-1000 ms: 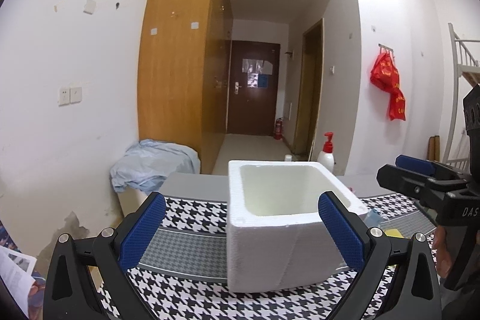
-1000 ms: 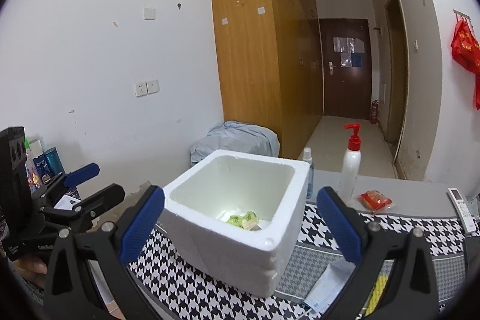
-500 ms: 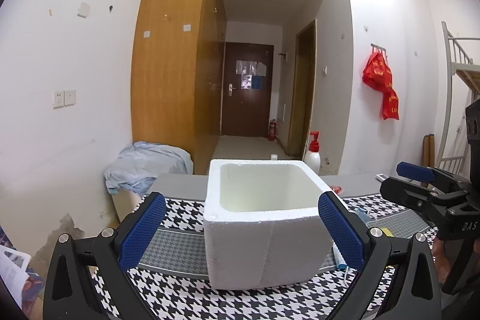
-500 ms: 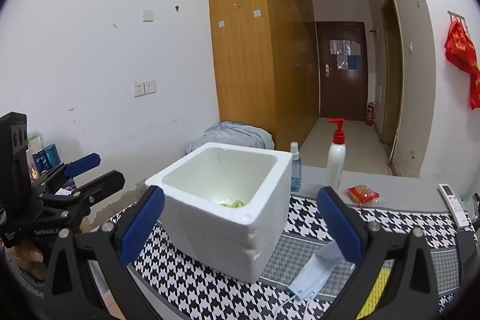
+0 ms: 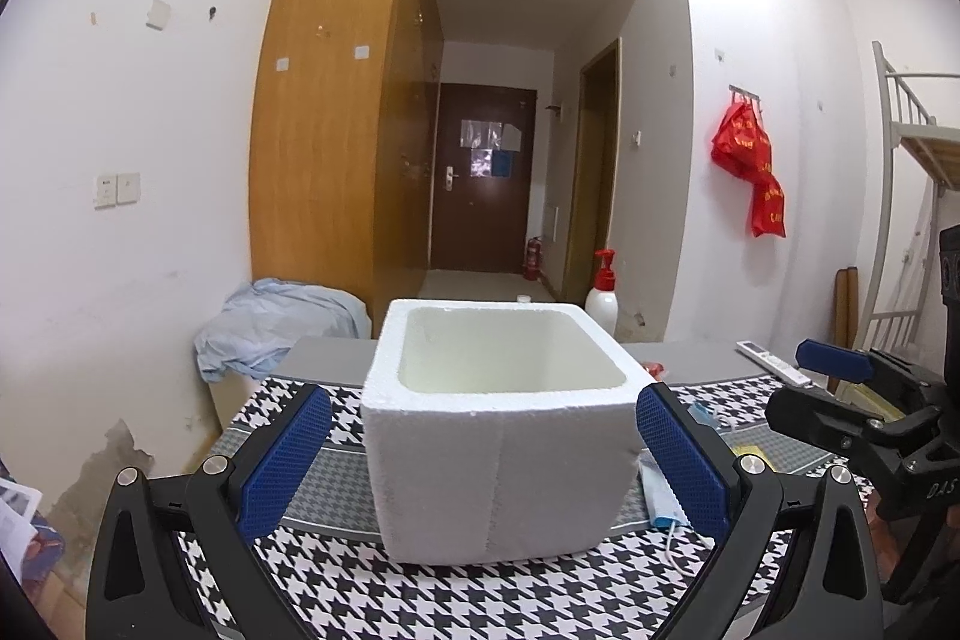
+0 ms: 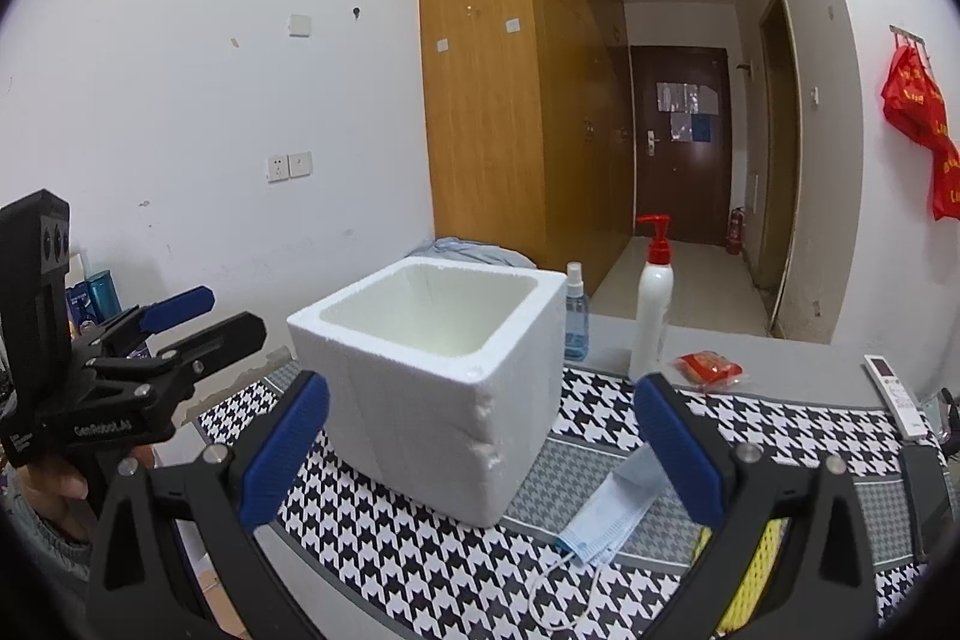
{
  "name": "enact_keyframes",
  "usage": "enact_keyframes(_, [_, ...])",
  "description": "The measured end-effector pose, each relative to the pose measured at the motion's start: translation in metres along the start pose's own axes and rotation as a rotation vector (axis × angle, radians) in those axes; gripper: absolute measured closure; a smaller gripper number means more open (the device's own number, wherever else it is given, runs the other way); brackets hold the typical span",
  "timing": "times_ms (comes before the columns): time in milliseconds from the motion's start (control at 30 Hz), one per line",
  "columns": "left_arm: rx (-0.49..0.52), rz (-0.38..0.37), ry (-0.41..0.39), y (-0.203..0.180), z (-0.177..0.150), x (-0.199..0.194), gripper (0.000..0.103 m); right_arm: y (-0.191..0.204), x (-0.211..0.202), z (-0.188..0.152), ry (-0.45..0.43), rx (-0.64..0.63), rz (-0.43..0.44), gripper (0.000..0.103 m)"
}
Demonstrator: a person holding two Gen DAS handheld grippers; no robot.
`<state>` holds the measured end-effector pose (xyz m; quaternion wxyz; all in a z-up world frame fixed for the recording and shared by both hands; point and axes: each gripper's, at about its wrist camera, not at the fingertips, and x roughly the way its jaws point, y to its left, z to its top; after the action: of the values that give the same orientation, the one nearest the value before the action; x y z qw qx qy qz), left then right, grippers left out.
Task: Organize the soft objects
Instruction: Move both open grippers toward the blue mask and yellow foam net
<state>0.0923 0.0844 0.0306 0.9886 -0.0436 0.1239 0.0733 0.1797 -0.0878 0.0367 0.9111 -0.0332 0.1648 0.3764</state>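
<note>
Foam box (image 5: pixel 501 436) serves as the landmark: white, open-topped, standing upright on the houndstooth cloth (image 6: pixel 432 556) that covers the table. From left to right around it, the left gripper (image 5: pixel 480 454) hovers in front of the box with its blue pads (image 5: pixel 282 460) spread wide, one to each side of the box and touching nothing; it holds nothing. To the right of the box, close by its lower corner, a pale blue face mask (image 6: pixel 612 514) lies flat on the cloth, its ear loop trailing toward the near edge. Behind the box and to its right stand a small blue spray bottle (image 6: pixel 575 316) and a white pump bottle (image 6: pixel 653 304) with a red top, then a red packet (image 6: pixel 708 370), and farther right a white remote (image 6: pixel 894 394). The right gripper (image 6: pixel 480 454) is also spread wide and empty, framing the box's near right corner and the mask. A yellow mesh item (image 6: pixel 753 574) shows beneath its right finger. What lies inside the box cannot be seen from either view.
</note>
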Motion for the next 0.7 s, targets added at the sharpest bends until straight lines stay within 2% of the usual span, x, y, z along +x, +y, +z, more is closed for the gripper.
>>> enact_keyframes(700, [-0.042,-0.059,0.048,-0.004,-0.025,0.005,0.001,-0.015,-0.005,-0.03,0.041,0.047,-0.029,0.0])
